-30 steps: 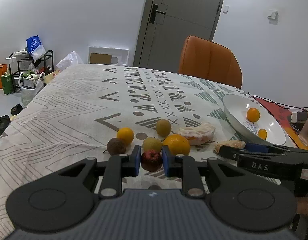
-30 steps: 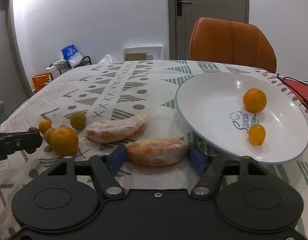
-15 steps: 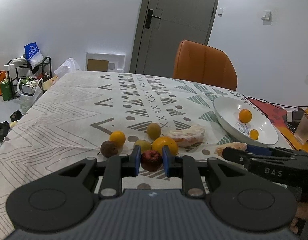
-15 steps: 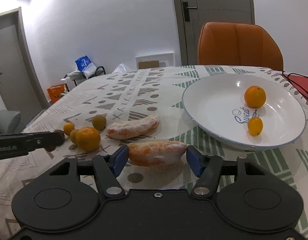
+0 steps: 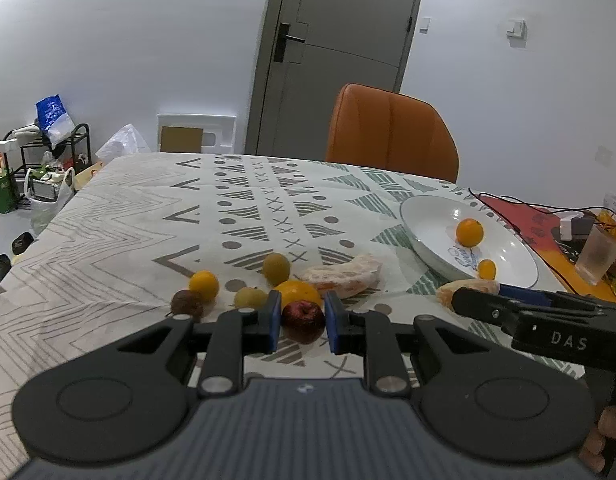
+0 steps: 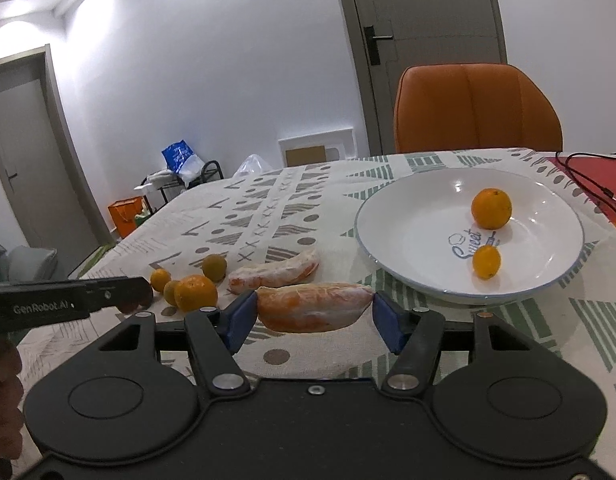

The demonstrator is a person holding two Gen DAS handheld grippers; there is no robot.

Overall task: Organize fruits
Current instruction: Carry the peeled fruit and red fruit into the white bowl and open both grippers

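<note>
Dark red apple (image 5: pixel 303 320), peeled orange segment (image 6: pixel 313 307), both held aloft

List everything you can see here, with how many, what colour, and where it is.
red apple: 1, dark red, held between the left gripper's fingers
peeled citrus segment: 1, orange and white, held in the right gripper
second peeled segment: 1, orange and white, on the cloth left of the plate
plate: 1, white, right side of the table
oranges on plate: 2, orange, one large, one small
large orange: 1, orange, behind the apple
small round fruits: 4, one orange, two yellow-green, one dark brown, left cluster
tablecloth: 1, white patterned
chair: 1, orange, far side
left gripper: 1, black, blue fingers
right gripper: 1, black, blue fingers
</note>
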